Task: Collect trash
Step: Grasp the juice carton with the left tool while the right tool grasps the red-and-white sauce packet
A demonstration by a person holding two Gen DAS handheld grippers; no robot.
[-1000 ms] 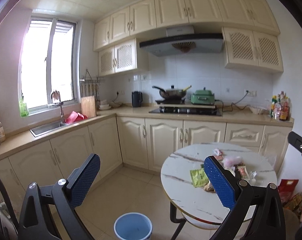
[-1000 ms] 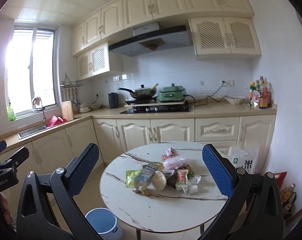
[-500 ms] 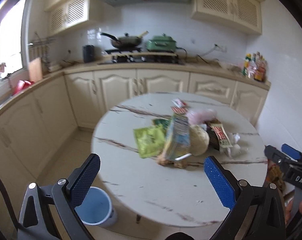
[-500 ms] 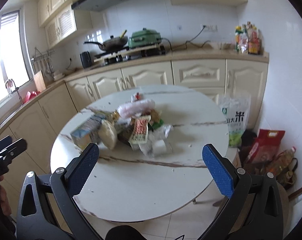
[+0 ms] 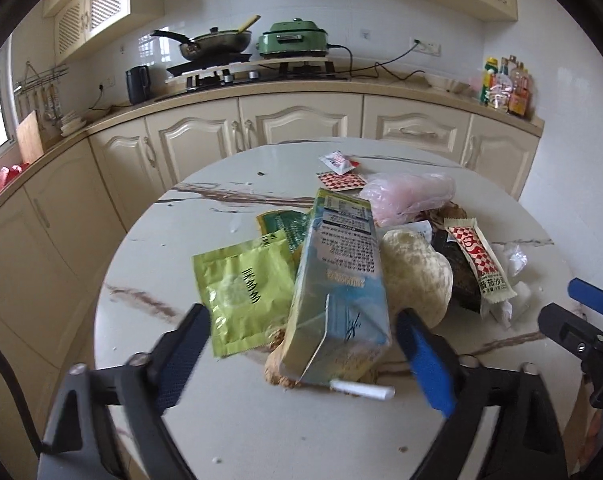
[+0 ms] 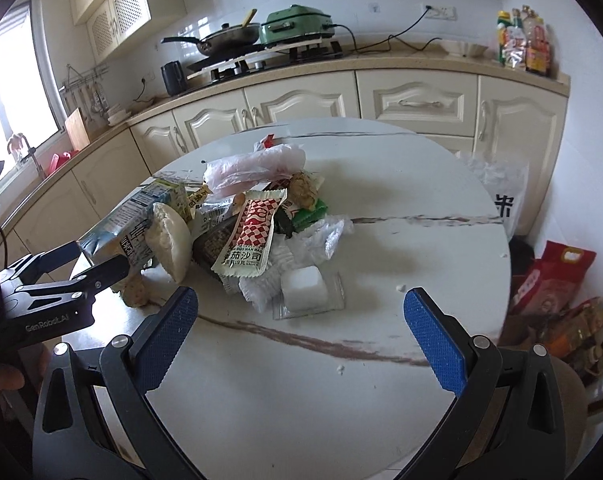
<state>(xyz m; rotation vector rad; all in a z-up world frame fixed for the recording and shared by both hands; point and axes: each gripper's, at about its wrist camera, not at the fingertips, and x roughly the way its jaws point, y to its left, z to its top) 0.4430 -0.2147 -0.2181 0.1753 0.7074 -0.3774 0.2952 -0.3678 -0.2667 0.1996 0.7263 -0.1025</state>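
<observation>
A heap of trash lies on the round marble table (image 5: pixel 261 420): a blue-green drink carton (image 5: pixel 341 264), a green packet (image 5: pixel 241 284), a pale bun (image 5: pixel 417 276), a red-checked ketchup sachet (image 5: pixel 477 260) and a pink plastic bag (image 5: pixel 405 196). My left gripper (image 5: pixel 300 314) is closing, with the carton's near end between its jaws; the right pad is almost at the carton and the left pad stands clear of it. My right gripper (image 6: pixel 301 294) is open over the table, just short of a white cube in clear wrap (image 6: pixel 303 290). Nothing is between its pads.
Cream cabinets and a counter with a pan (image 5: pixel 213 42), a green cooker (image 5: pixel 293 38) and bottles (image 5: pixel 505 84) run behind the table. Food bags (image 6: pixel 549 280) and a rice sack (image 6: pixel 497 188) stand on the floor to the table's right. The left gripper (image 6: pixel 61 276) shows at the right wrist view's left edge.
Both grippers have dropped and come in toward the trash heap. The left jaws have narrowed around the carton's end. The blue bucket has left the view.
</observation>
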